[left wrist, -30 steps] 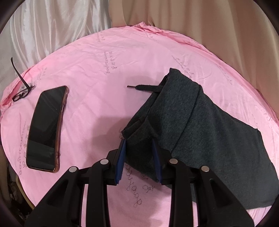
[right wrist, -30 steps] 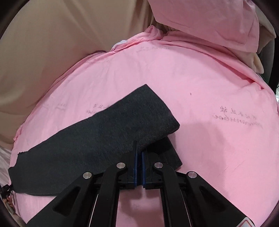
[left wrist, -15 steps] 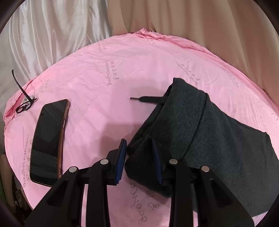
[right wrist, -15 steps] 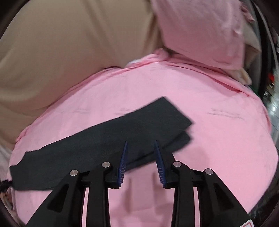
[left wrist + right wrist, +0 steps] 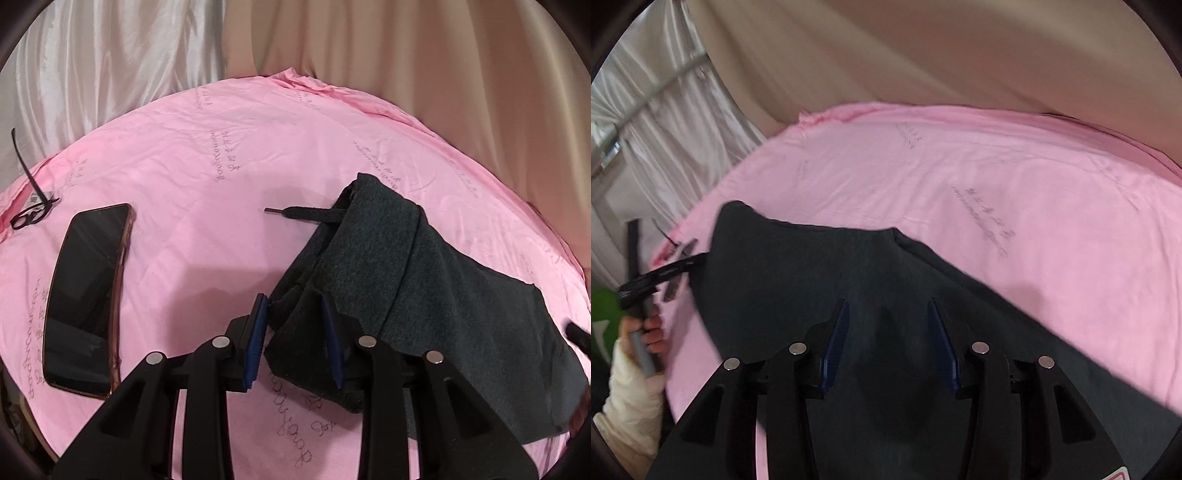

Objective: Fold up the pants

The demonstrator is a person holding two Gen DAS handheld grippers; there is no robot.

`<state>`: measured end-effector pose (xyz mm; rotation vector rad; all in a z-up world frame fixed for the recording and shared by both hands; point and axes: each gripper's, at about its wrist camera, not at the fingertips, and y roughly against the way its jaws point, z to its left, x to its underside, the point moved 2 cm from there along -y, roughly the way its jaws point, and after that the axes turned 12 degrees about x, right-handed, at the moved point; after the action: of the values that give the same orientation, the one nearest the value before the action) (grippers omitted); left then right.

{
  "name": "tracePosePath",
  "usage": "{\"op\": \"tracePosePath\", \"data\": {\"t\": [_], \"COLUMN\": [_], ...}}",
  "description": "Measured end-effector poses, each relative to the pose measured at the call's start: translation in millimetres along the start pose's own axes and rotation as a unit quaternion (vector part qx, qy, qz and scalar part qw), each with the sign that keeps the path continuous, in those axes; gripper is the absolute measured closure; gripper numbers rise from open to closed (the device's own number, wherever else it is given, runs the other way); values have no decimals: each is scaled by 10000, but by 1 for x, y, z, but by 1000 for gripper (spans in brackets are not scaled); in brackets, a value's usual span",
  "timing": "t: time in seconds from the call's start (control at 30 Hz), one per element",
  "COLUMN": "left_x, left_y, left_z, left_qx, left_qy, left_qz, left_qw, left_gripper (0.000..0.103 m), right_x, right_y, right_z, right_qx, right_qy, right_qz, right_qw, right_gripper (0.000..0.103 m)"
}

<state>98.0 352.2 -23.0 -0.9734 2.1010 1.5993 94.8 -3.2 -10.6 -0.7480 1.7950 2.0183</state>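
Observation:
Dark grey pants (image 5: 424, 288) lie folded lengthwise on the pink sheet (image 5: 221, 147), waistband end toward my left gripper, a drawstring (image 5: 299, 212) sticking out to the left. My left gripper (image 5: 295, 306) is open, its blue-padded fingers straddling the waistband corner. In the right wrist view the pants (image 5: 798, 273) fill the lower middle. My right gripper (image 5: 888, 310) is open and empty just over the cloth. The left gripper (image 5: 661, 275) and the hand holding it show at the left edge.
A black phone (image 5: 86, 295) lies on the sheet at the left, with black glasses (image 5: 31, 218) beyond it near the edge. Beige and white curtains (image 5: 369, 55) hang behind the bed. The sheet (image 5: 1015, 192) extends right of the pants.
My right gripper opened, let go of the pant leg end and swung left over the middle of the pants. My left gripper stayed open at the waistband corner, pulling back slightly.

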Motion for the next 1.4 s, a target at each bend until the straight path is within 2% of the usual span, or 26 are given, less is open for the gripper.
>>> {"op": "tracePosePath", "data": {"t": [0.1,0.13,0.2,0.23,0.3,0.37,0.4,0.47,0.5,0.53,0.57,0.63,0.67,0.73,0.83,0.87,0.93,0.97,1.0,1.07,1.13,1.2,1.23,1.3,1.33,1.4], "left_x": [0,-1,-5,-9,-23,-39,-44,-50,-51,-50,-48,-43,-38,-31,-24,-23,-25,-26,-26,-28,-33,-40,-44,-52,-55,-56], "left_y": [0,1,3,5,9,8,4,-16,-28,-33,-34,-22,-9,14,39,45,43,37,33,16,-9,-44,-59,-85,-85,-85], "left_z": [-2,-3,-5,-6,-10,-19,-22,-24,-21,-17,-10,0,7,11,-1,-13,-34,-48,-55,-74,-90,-91,-85,-68,-65,-68], "left_qx": [16,32,-3,54,182,111,27,-321,-667,-785,-655,-292,-207,-238,-68,63,238,340,405,526,380,-224,-457,-279,-195,-227], "left_qy": [-222,-285,-364,-373,-462,-654,-742,-833,-839,-822,-694,-463,-371,-440,-594,-684,-817,-858,-874,-988,-1153,-1261,-1200,-878,-832,-905], "left_qz": [-36,-69,-138,-182,-314,-453,-463,-348,-244,-197,-122,-134,-222,-366,-485,-473,-384,-319,-291,-178,-15,172,278,493,412,423], "left_qw": [9997,9996,9992,9991,9983,9968,9962,9954,9939,9933,9954,9984,9988,9981,9970,9965,9956,9952,9949,9936,9926,9916,9913,9945,9955,9947], "left_gripper": [86,89,97,103,103,103,103,103,103,103,103,99,99,99,98,97,83,65,53,53,52,52,52,48,48,48], "right_x": [-8,-8,-11,-14,-20,-28,-31,-31,-31,-29,-28,-22,-18,-4,11,11,2,-2,-4,-11,-18,-28,-33,-45,-48,-44], "right_y": [-28,-32,-37,-33,-22,-16,-25,-56,-60,-53,-39,-10,6,31,37,33,22,14,8,-15,-40,-66,-72,-79,-77,-61], "right_z": [5,7,12,13,17,11,5,-1,-2,-3,0,3,5,8,22,33,55,66,75,95,107,98,89,67,58,54], "right_qx": [56,57,141,158,223,135,261,482,456,397,402,460,412,229,-213,-210,-177,-295,-426,-654,-481,19,32,58,29,-243], "right_qy": [26,25,55,50,4,-209,-230,-162,-223,-284,-301,-232,-204,-188,-126,-4,231,325,350,450,603,525,375,-228,-514,-617], "right_qz": [169,160,87,-37,-394,-615,-540,-47,-11,-99,-289,-669,-870,-986,-761,-673,-642,-547,-465,-216,-37,66,-14,-14,-15,-121], "right_qw": [9998,9999,9998,9999,9990,9978,9979,9987,9987,9988,9983,9964,9951,9947,9968,9975,9975,9975,9974,9966,9970,9986,9993,9997,9987,9977], "right_gripper": [61,71,101,101,101,101,102,101,101,99,97,72,69,69,69,69,69,69,69,74,98,101,103,103,103,100]}}
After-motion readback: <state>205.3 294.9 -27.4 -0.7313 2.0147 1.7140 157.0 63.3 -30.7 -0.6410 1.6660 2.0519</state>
